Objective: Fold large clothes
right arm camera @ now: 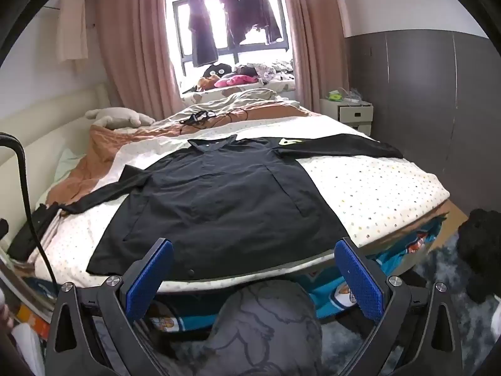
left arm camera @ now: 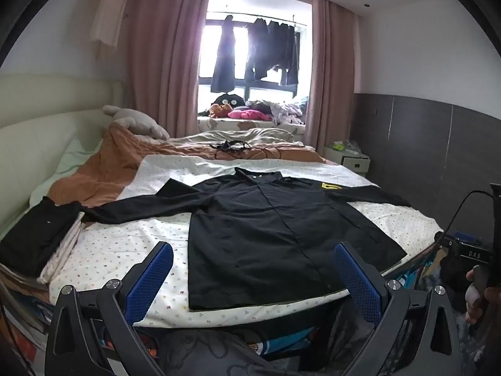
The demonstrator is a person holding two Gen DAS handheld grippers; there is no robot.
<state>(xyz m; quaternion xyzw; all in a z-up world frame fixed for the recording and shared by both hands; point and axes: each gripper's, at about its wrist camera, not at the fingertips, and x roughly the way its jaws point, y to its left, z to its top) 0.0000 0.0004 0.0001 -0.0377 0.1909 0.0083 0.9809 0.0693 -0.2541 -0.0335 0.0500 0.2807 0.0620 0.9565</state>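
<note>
I look along both grippers at a bed (left arm camera: 125, 241) covered in a white dotted sheet. A black shirt (left arm camera: 266, 225) lies flat across the middle of the frame, front up, collar toward the window at the top, hem toward me at the bed's near edge. Its sleeves stretch out to the left and right, fully spread. I see no fold in it yet, so I judge the folding of this shirt has not begun.

At the left edge of the frame sits a stack (left arm camera: 37, 238) of folded clothes, dark on top, pale beneath. I take that as work already done, though I cannot tell how many pieces it holds.

My left gripper (left arm camera: 253, 282) hangs at the bottom of its view, blue jaws spread wide with nothing between them, just short of the hem. My right gripper (right arm camera: 255, 279) does the same in its view, jaws released and empty, over the bed's near edge.

What remains, as I judge it: bring in the sleeves, fold the body, then move the shirt to the stack.
</note>
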